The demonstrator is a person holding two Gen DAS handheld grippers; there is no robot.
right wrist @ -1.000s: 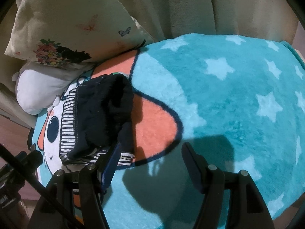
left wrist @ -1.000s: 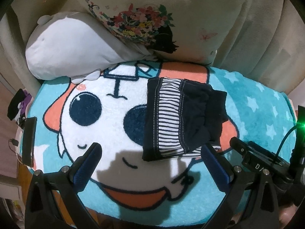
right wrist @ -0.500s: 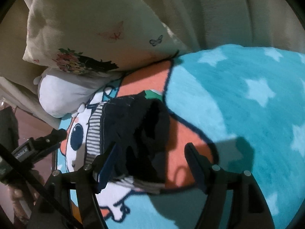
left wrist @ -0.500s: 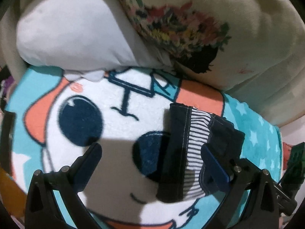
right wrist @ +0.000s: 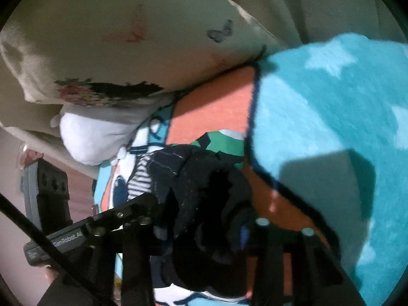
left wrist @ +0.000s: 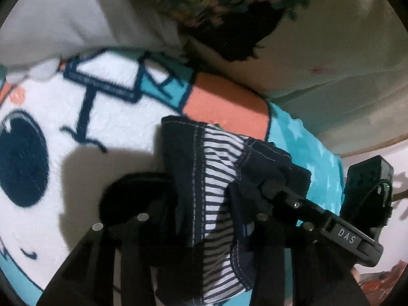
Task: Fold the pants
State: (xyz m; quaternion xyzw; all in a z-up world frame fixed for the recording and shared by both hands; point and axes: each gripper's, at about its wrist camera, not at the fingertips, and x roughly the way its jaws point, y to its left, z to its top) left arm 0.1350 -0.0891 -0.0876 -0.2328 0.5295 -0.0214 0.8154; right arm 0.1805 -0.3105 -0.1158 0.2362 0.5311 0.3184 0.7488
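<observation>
The folded pants (left wrist: 216, 176), dark navy with a striped white panel, lie on the cartoon blanket (left wrist: 76, 127). My left gripper (left wrist: 201, 204) straddles their near left part. Its jaws are closing, with the waistband and striped cloth bunched between the pads. In the right wrist view the dark cloth of the pants (right wrist: 193, 176) is heaped between the fingers of my right gripper (right wrist: 201, 221). Those jaws are closing too and press on the fabric. The right gripper's finger (left wrist: 288, 193) bites the pants' right side in the left wrist view. The left gripper (right wrist: 132, 209) shows at the pants' left edge.
A floral cream pillow (right wrist: 114, 51) and a white pillow (right wrist: 91, 137) lie against the blanket's far edge. Teal blanket with pale stars (right wrist: 331, 127) spreads out to the right. Cream curtain fabric (left wrist: 357, 51) hangs behind. A hand (right wrist: 51, 278) shows at bottom left.
Both grippers have come forward and down onto the pants. Their jaws, wide apart before, have narrowed around the cloth, which is bunched up between them.
</observation>
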